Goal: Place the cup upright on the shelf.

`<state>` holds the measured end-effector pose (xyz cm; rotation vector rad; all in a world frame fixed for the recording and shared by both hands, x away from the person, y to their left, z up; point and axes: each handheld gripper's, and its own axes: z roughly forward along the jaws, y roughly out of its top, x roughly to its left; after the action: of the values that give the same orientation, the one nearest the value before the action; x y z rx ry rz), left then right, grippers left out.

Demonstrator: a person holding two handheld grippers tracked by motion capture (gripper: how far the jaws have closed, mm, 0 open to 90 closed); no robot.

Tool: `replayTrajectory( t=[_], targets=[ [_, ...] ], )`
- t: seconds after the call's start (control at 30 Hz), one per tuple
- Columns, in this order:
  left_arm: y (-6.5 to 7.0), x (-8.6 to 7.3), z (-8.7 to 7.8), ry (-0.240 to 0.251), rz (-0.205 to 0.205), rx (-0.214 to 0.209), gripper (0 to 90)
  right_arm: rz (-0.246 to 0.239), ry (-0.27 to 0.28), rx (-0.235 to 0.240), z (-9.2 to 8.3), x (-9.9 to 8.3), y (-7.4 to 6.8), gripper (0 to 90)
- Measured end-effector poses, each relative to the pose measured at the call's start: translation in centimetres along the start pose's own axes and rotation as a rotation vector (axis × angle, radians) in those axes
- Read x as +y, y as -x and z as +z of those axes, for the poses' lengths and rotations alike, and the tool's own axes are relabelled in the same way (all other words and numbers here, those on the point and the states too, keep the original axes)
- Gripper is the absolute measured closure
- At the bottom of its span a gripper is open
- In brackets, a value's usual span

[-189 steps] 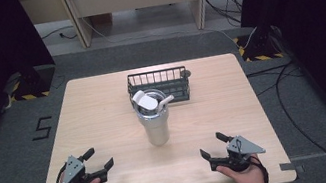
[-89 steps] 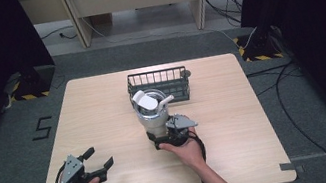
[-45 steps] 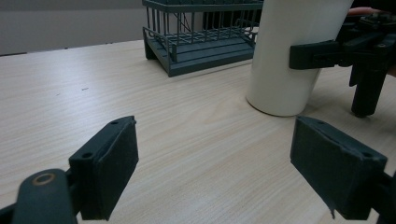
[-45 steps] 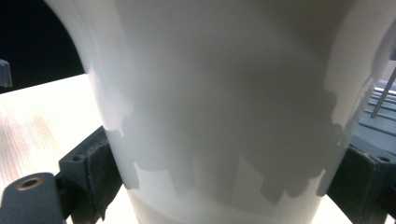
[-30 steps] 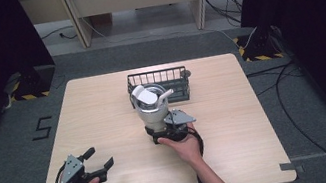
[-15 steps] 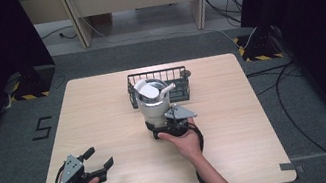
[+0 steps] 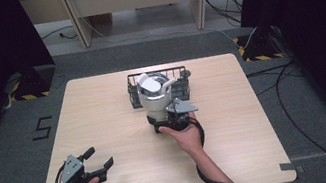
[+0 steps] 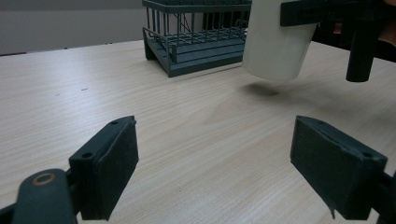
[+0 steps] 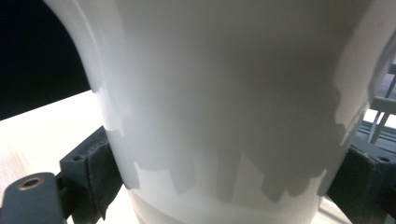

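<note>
Lifting now: right claw (image 7: 168,119) clenched around the white jug (image 7: 154,100), which has left the desk (image 7: 103,112) at frame centre, nearing the basket (image 7: 183,85). Left claw (image 7: 93,162) idles released, lower left.

cup (image 7: 154,100) before basket (image 7: 181,86) | left gripper (image 7: 96,159) near-left

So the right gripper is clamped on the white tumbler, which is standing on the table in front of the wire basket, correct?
Not quite. The right gripper is clamped on the white tumbler in front of the wire basket, but the tumbler is lifted, not standing on the table. The left gripper view shows its base in the air with a shadow beneath it.
</note>
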<state>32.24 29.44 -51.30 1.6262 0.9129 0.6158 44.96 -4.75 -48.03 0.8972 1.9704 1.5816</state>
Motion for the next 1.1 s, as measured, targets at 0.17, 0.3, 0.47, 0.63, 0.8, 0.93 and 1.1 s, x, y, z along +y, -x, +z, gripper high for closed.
replayTrajectory(
  t=[0.17,0.3,0.47,0.63,0.8,0.93,1.1],
  targets=[
    [0.0,0.0,0.0,-0.001,0.0,0.0,14.6,-0.004,0.0,-0.004,0.1,0.3,0.2,11.2],
    [0.0,0.0,0.0,-0.001,-0.001,-0.001,14.6,-0.005,0.002,-0.01,0.1,0.8,0.5,11.2],
    [0.0,0.0,0.0,0.001,-0.001,0.0,14.6,0.0,0.002,-0.013,0.2,1.1,0.7,11.3],
    [0.0,0.0,0.0,0.001,-0.001,0.0,14.6,-0.008,0.006,-0.017,0.3,1.6,0.9,11.2],
    [-0.1,0.0,0.0,0.003,-0.003,0.001,14.6,-0.013,0.016,-0.026,0.4,2.4,1.3,11.2],
    [-0.1,0.0,0.0,0.006,-0.004,0.002,14.6,-0.011,0.02,-0.027,0.5,2.9,1.4,11.3],
    [-0.1,0.0,0.0,0.007,-0.004,0.003,14.6,-0.018,0.024,-0.035,0.7,3.5,1.7,11.3]
  ],
)
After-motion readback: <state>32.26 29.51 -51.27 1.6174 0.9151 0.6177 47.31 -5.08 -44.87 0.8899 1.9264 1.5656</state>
